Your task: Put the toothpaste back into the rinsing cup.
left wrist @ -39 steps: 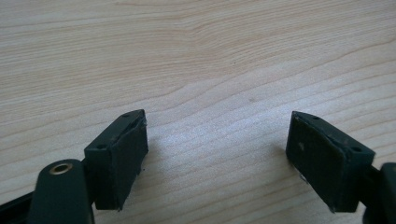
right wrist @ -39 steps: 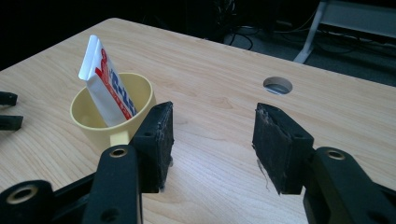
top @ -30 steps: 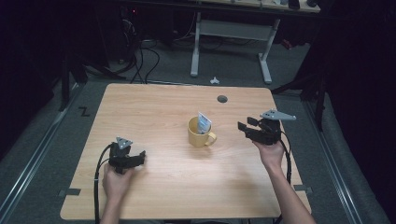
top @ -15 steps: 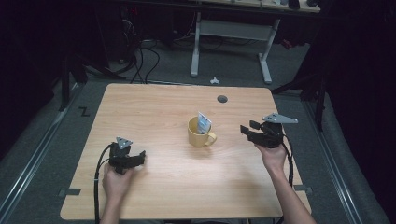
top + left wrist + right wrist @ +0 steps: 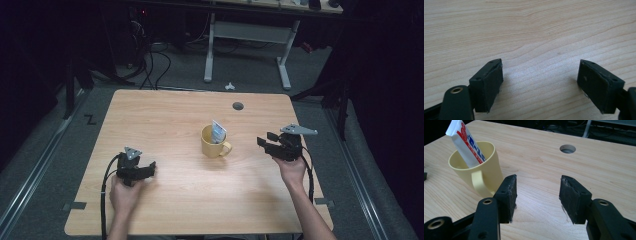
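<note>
High view: your right gripper (image 5: 267,143) hung w/ jaws apart, empty, at 3 o'clock of yellow mug (image 5: 214,144) w/ toothpaste tube (image 5: 218,132); left gripper (image 5: 148,170) also spread, empty.

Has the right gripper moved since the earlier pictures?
Yes. The right gripper has sunk slightly toward the near table edge, beside the yellow mug.

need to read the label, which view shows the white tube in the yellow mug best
The right gripper view: the white squeeze tube with red and blue print stands close and large, leaning in the pale yellow ceramic mug. The high view shows the tube small, its print unreadable. The left gripper view shows bare wooden table.
</note>
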A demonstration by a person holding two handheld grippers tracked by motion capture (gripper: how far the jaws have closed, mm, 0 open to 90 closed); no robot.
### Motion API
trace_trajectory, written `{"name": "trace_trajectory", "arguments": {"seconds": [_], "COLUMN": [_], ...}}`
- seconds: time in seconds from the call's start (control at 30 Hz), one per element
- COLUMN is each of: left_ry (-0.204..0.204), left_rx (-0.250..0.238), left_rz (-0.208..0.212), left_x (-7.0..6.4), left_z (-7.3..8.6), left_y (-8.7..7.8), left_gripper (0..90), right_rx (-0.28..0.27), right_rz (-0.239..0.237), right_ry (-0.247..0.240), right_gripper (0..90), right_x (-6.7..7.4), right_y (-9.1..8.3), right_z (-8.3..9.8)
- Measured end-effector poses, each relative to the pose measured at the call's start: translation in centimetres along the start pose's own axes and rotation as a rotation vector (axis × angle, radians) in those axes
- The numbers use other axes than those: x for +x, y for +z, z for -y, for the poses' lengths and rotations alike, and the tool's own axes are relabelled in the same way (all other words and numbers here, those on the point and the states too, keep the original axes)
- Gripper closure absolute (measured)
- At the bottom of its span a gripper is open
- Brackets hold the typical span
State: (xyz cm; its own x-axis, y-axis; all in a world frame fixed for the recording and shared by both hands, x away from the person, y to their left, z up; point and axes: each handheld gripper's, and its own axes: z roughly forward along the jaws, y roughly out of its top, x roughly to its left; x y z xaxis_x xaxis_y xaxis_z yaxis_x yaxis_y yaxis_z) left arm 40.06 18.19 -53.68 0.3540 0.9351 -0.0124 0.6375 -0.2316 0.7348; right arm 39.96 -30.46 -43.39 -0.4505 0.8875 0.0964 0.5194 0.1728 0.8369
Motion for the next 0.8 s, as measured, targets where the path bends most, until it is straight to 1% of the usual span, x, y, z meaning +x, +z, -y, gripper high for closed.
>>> {"name": "trace_trajectory", "arguments": {"seconds": [0.37, 0.57, 0.8], "left_ry": [0.000, -0.001, -0.001], "left_rx": [0.000, 0.000, 0.000], "left_rz": [0.000, 0.000, 0.000], "left_x": [0.0, 0.0, 0.0], "left_z": [0.0, 0.0, 0.0], "left_y": [0.0, 0.0, 0.0], "left_gripper": [21.1, 21.1, 21.1], "right_rx": [0.015, 0.034, 0.052], "right_rz": [-0.002, -0.004, 0.002], "right_ry": [0.012, 0.019, 0.016], "right_gripper": [48.4, 48.9, 49.1], "right_x": [-0.1, -0.1, 0.0], "right_y": [0.4, 0.9, 1.3], "right_z": [0.9, 1.6, 2.0]}}
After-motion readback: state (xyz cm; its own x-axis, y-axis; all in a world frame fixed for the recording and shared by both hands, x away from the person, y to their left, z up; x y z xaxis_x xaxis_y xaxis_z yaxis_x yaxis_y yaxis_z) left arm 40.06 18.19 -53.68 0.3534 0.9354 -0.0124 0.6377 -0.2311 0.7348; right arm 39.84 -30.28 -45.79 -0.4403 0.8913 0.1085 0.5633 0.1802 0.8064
